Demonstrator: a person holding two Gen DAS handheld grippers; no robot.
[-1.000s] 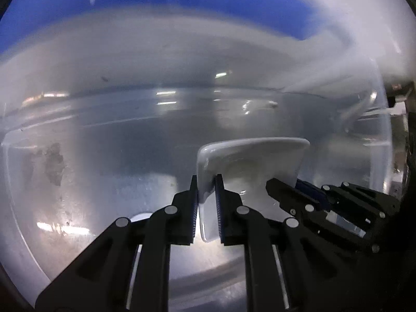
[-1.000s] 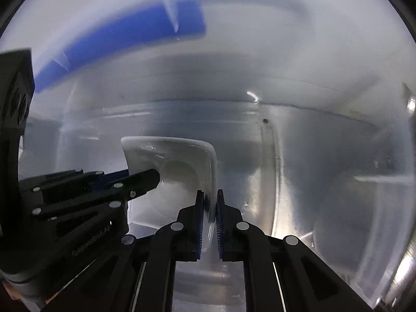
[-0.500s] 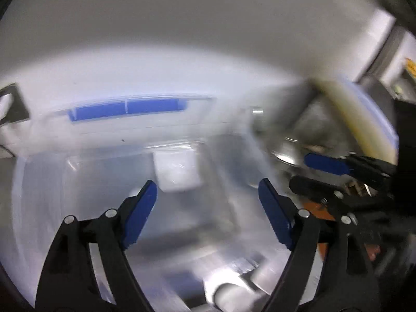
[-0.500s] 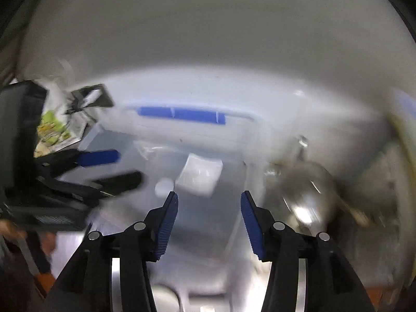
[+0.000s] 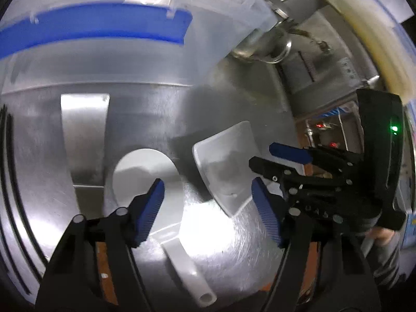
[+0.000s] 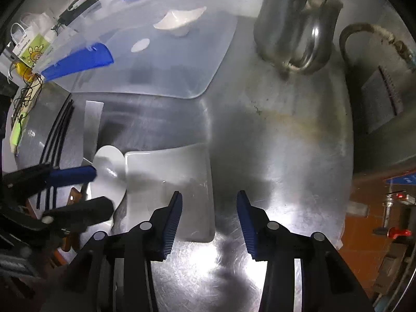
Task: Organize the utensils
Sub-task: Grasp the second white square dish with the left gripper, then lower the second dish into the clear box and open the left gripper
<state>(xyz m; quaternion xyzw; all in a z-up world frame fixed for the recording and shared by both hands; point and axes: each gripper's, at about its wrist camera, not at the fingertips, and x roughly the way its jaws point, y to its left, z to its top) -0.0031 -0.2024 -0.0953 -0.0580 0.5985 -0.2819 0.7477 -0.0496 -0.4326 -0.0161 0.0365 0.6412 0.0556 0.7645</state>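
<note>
Steel counter (image 6: 286, 130) fills both views. Left wrist view, left to right: clear plastic bin with blue handle (image 5: 98, 23) upper left, metal strip (image 5: 83, 140) mid-left, white ceramic spoon (image 5: 145, 171) at centre-left with its handle running to the lower centre. Left gripper (image 5: 208, 202) hangs over it, pointing steeply down, jaws spread but closing, nothing between the pads; left pad is in front of the spoon bowl, contact can't tell. Square white dish (image 5: 226, 166) lies on the counter just right of the spoon, near the right pad, apart from it. Steel kettle (image 5: 265, 44) upper right.

Right wrist view, left to right: bin at upper left holds a small white dish (image 6: 179, 19); black cables (image 6: 56, 135) at left; spoon, then square dish lower centre. Right gripper (image 6: 208, 213) points almost straight down, jaws part-spread and closing, empty; left pad above the square dish's right side, right pad over bare steel. Kettle upper right.
</note>
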